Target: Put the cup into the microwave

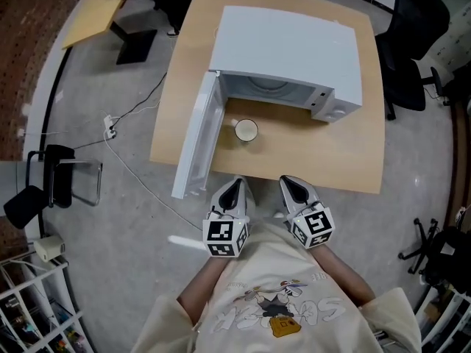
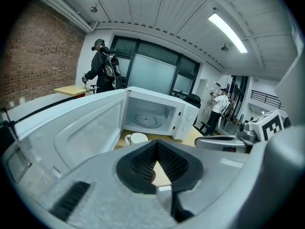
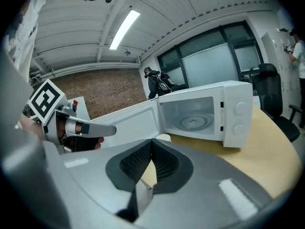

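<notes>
A white cup [image 1: 246, 130] stands upright on the wooden table [image 1: 346, 160], just in front of the open white microwave [image 1: 294, 57]. The microwave's door [image 1: 197, 138] swings out to the left, and its cavity with the glass turntable [image 2: 144, 119] holds nothing. My left gripper [image 1: 234, 185] and right gripper [image 1: 292, 183] hover side by side at the table's near edge, short of the cup, both shut and holding nothing. In the left gripper view the cup [image 2: 138, 138] shows just beyond the closed jaws of that gripper [image 2: 155, 142]. In the right gripper view the cup [image 3: 163, 138] peeks over the closed right gripper [image 3: 151, 142].
Black office chairs [image 1: 412, 43] stand to the right of the table. A black chair [image 1: 51, 182] and a cable with a socket [image 1: 110, 129] are on the floor at left. A second desk [image 1: 96, 17] is at the back left. People [image 2: 102, 70] stand far behind.
</notes>
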Demonstrator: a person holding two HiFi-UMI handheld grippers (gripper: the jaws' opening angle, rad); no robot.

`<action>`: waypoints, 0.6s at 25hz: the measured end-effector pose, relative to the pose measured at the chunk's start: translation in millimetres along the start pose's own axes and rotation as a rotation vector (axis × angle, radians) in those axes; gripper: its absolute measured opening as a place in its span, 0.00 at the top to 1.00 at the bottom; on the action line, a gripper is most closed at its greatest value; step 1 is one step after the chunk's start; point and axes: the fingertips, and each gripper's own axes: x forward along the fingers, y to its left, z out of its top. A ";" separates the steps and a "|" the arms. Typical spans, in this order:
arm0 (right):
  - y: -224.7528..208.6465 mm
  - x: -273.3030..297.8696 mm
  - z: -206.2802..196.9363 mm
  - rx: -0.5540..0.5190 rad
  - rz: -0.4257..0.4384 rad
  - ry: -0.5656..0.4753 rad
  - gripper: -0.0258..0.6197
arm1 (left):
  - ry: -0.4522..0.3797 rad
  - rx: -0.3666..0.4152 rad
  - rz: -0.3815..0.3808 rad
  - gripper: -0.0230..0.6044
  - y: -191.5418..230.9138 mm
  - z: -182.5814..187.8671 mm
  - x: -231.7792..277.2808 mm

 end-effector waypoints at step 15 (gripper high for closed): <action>-20.6 127.9 0.5 -0.240 0.170 0.118 0.39 | 0.014 -0.058 0.068 0.96 54.1 44.9 49.4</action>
